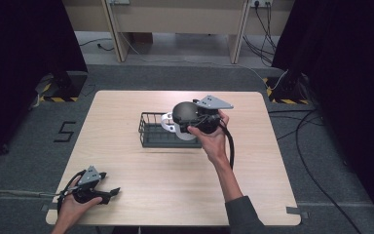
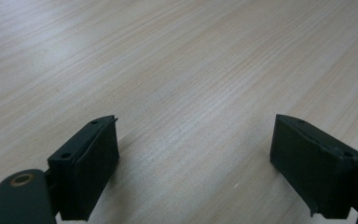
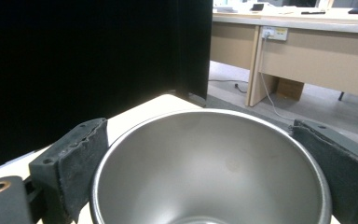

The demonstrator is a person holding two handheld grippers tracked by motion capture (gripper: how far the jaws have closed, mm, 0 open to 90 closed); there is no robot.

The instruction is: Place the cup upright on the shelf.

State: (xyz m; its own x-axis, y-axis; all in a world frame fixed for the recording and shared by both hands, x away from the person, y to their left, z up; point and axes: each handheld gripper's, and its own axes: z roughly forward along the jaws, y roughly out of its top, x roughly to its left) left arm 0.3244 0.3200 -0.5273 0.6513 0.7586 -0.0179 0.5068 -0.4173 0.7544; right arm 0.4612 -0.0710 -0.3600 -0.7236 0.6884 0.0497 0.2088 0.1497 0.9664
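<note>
1. The left gripper (image 1: 108, 193) rests low on the near left corner of the wooden table (image 1: 126, 161), its fingers (image 2: 91, 163) spread wide with nothing but bare wood grain between them; it appears parked, out of the way of the work.
2. The black wire basket (image 1: 152, 130) stands mid-table, just left of the right gripper's fingertips. A white object (image 1: 168, 123), too hidden to name, sits at the basket's right end, under the bowl.
3. The right gripper (image 1: 187, 117) hangs above that end of the basket, its fingers (image 3: 77, 154) pinching a steel bowl (image 3: 209, 172) from outside, one pad on each side of the rim. Gripping across the rim likely keeps the smooth, round bowl from slipping, and the bowl is clear of the table.
4. The table is pale, matte and otherwise bare. Around it lies grey carpet (image 1: 29, 146), black curtains (image 1: 19, 44) at both sides, desks (image 1: 175, 19) behind, cables (image 1: 316, 146) on the floor at right.
</note>
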